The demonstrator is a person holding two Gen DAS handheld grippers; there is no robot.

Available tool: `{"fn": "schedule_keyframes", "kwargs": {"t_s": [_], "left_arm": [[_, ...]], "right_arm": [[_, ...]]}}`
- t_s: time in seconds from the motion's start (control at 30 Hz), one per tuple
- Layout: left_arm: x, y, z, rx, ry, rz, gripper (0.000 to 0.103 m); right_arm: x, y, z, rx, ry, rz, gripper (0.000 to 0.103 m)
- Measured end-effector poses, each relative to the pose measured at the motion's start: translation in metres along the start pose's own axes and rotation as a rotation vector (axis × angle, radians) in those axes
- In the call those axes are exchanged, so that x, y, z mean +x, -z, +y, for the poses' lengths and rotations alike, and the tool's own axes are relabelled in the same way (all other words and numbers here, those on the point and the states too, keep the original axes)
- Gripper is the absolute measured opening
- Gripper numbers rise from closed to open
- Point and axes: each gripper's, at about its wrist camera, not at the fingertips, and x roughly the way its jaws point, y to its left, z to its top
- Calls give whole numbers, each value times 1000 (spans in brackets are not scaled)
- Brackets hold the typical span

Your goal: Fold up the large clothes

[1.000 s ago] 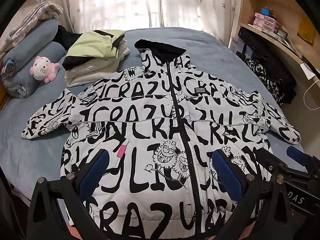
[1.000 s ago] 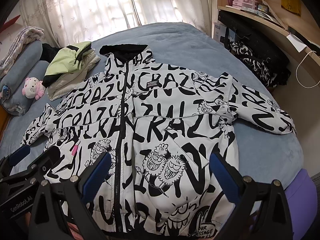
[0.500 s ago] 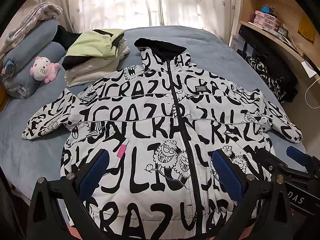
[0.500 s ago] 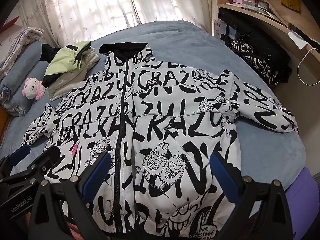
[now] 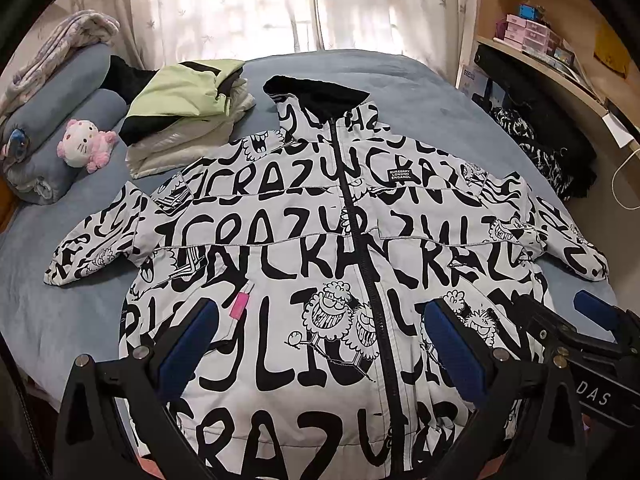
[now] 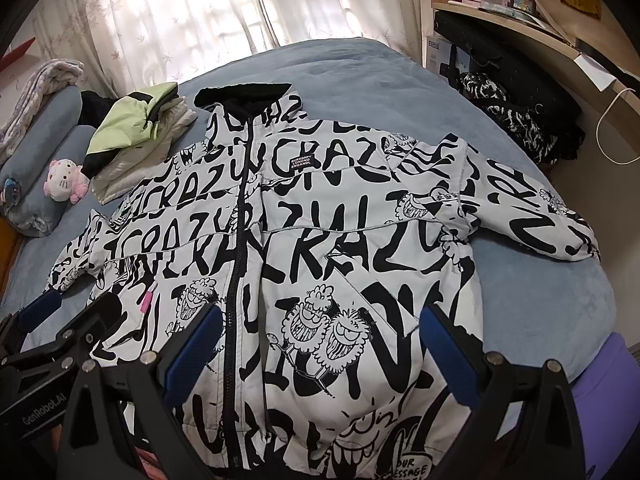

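Observation:
A big white jacket with black lettering and cartoon faces (image 5: 304, 248) (image 6: 336, 240) lies face up and zipped on the blue bed, black collar at the far end, both sleeves spread out sideways. My left gripper (image 5: 320, 344) hovers open above the lower left half of the jacket, blue pads wide apart, nothing between them. My right gripper (image 6: 320, 344) hovers open above the lower right half, also holding nothing. Each gripper shows at the edge of the other's view: the right one (image 5: 576, 336), the left one (image 6: 48, 332).
A stack of folded clothes with a light green top (image 5: 180, 116) sits at the far left of the bed (image 5: 420, 92). Rolled blue bedding and a pink plush toy (image 5: 82, 148) lie further left. Shelves (image 5: 560, 64) and a dark printed garment (image 5: 532, 148) stand on the right.
Both grippers have drifted slightly; the jacket appears a little lower and nearer in the right wrist view. The jacket lies as before and both grippers stay open.

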Motion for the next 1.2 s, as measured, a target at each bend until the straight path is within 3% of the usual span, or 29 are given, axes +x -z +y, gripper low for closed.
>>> {"fn": "schedule_keyframes", "kwargs": {"t_s": [0.4,0.7,1.03,1.2], "left_arm": [[0,-10,-21,68,-20,-21,102],[-1,-32,-59,129,-38,-65,102],[-13,-50,-116,225,76,-189,102],[-5,-62,-150,247,155,-194,102]], "right_arm": [[-3,-6,-20,40,-22,-16,99],[-5,-23,-52,72,-2,-52,99],[-12,-40,-106,132,34,-121,99],[-3,-46,-149,223,73,-121,99]]}}
